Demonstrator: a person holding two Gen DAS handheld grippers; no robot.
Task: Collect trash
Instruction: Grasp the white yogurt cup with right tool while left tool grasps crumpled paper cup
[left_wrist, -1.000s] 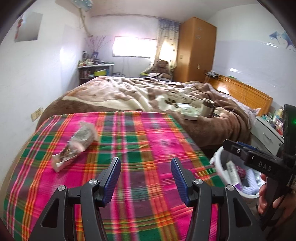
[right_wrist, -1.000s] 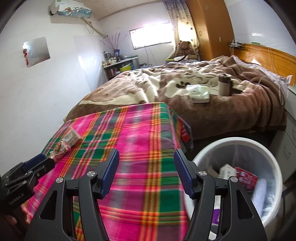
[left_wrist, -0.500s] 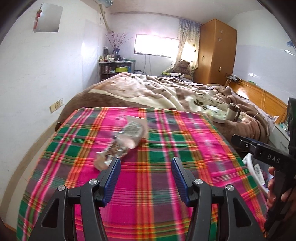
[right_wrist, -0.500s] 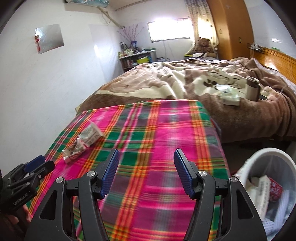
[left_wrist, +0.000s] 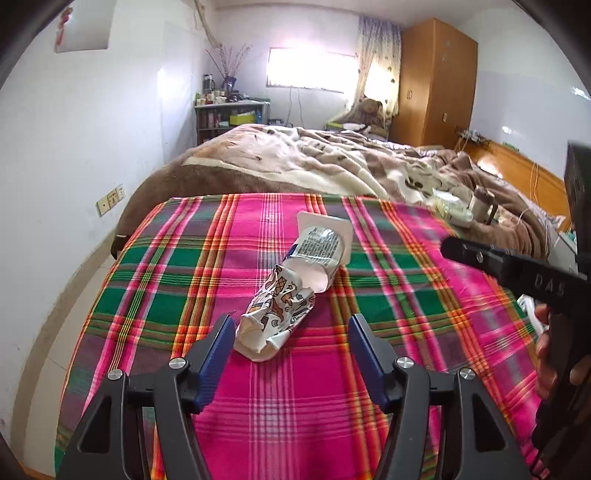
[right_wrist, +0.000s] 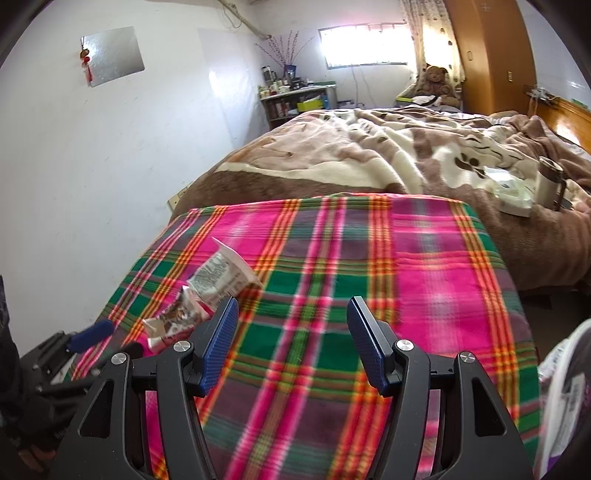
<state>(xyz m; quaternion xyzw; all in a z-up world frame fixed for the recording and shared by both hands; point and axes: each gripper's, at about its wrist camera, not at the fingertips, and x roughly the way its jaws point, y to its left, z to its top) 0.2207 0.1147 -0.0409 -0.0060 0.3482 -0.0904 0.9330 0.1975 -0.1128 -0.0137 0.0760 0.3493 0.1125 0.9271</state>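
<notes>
A crumpled snack wrapper (left_wrist: 275, 314) and a crushed white plastic cup (left_wrist: 319, 254) lie touching on the plaid blanket (left_wrist: 406, 295). My left gripper (left_wrist: 291, 328) is open, its jaws either side of the wrapper's near end, not touching it. In the right wrist view the wrapper (right_wrist: 177, 319) and cup (right_wrist: 221, 277) lie left of my right gripper (right_wrist: 291, 314), which is open and empty over the blanket (right_wrist: 424, 277). The left gripper's blue fingertip (right_wrist: 90, 334) shows at the lower left. The white trash bin's rim (right_wrist: 557, 354) shows at the right edge.
Beyond the plaid blanket a bed with a brown blanket (left_wrist: 332, 162) holds a metal mug (left_wrist: 482, 203) and a white box (left_wrist: 456, 214). A white wall (left_wrist: 74, 166) runs along the left. The right gripper's body (left_wrist: 535, 273) crosses the right side.
Both grippers swung left, away from the bin. The left gripper closed in on the wrapper, which now lies between its open jaws. The bin has almost left the right wrist view.
</notes>
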